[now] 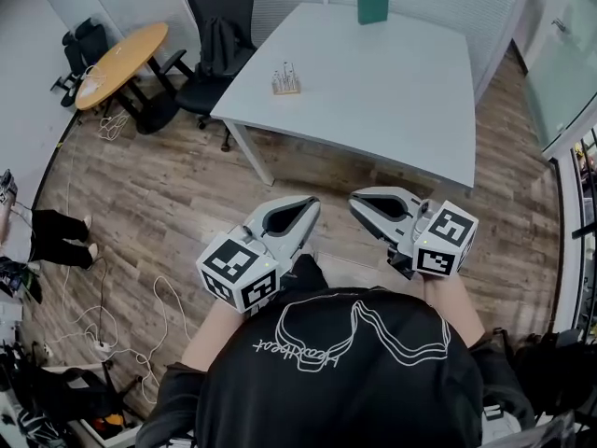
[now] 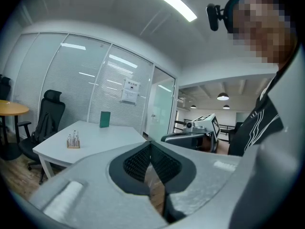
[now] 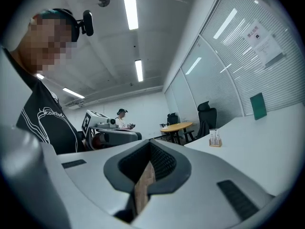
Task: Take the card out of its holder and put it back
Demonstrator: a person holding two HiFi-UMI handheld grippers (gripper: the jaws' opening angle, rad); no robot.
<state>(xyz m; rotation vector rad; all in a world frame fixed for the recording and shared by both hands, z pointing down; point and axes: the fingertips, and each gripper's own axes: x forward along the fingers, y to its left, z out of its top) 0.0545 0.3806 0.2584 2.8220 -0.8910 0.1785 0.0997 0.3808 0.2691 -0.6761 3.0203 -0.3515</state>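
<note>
A green card holder (image 1: 373, 1) stands upright at the far edge of the white table (image 1: 392, 91). It also shows small in the left gripper view (image 2: 105, 119) and in the right gripper view (image 3: 258, 106). Both grippers are held close to the person's chest, well short of the table. My left gripper (image 1: 312, 202) is shut with nothing between its jaws, its tip (image 2: 150, 143) pointing towards the table. My right gripper (image 1: 354, 198) beside it is shut and empty too, as its own view (image 3: 150, 142) shows. The two tips nearly meet.
A small wooden rack (image 1: 286, 80) holding thin upright items sits on the table's near left part. Office chairs (image 1: 219, 26) and a round wooden table (image 1: 121, 59) stand to the left. Cables (image 1: 112, 325) lie on the wood floor. Glass walls enclose the room.
</note>
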